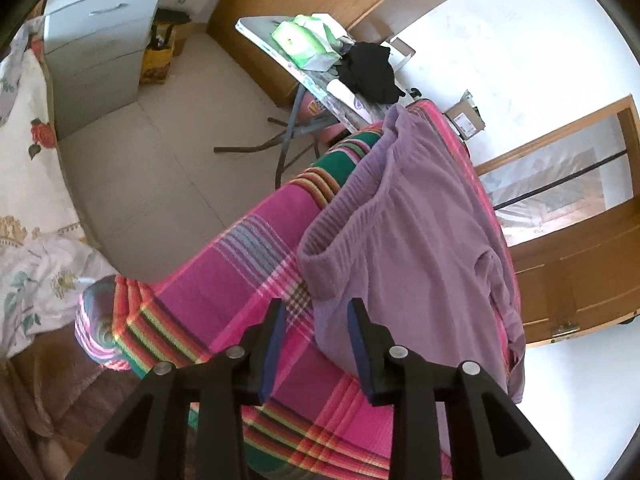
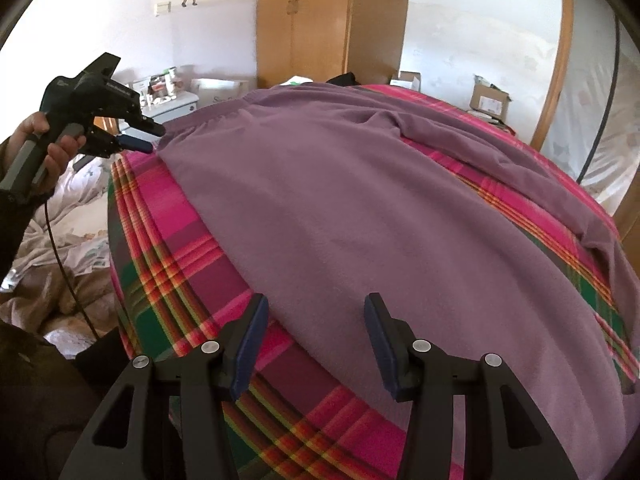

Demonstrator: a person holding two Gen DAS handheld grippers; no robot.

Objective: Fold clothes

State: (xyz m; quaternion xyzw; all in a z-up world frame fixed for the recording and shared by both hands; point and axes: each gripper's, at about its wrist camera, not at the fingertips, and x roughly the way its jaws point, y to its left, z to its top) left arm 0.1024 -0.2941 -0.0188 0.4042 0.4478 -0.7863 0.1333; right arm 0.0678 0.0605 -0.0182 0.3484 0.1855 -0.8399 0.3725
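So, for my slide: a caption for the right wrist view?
Right gripper open over purple trousers on plaid cloth; left gripper at the waistband.

A purple garment [image 2: 340, 208] of soft, fleecy cloth is lying spread out flat, one broad smooth panel facing up. A gathered, elastic-looking band [image 1: 352, 216] is running along one end, its opening gaping slightly and its corner curling up. Along the far side a narrower part [image 2: 500, 148] is lying folded over, making a long ridge with a few creases. Another edge [image 1: 514, 320] is hanging down over the side of the surface beneath, bunching into wrinkles there.
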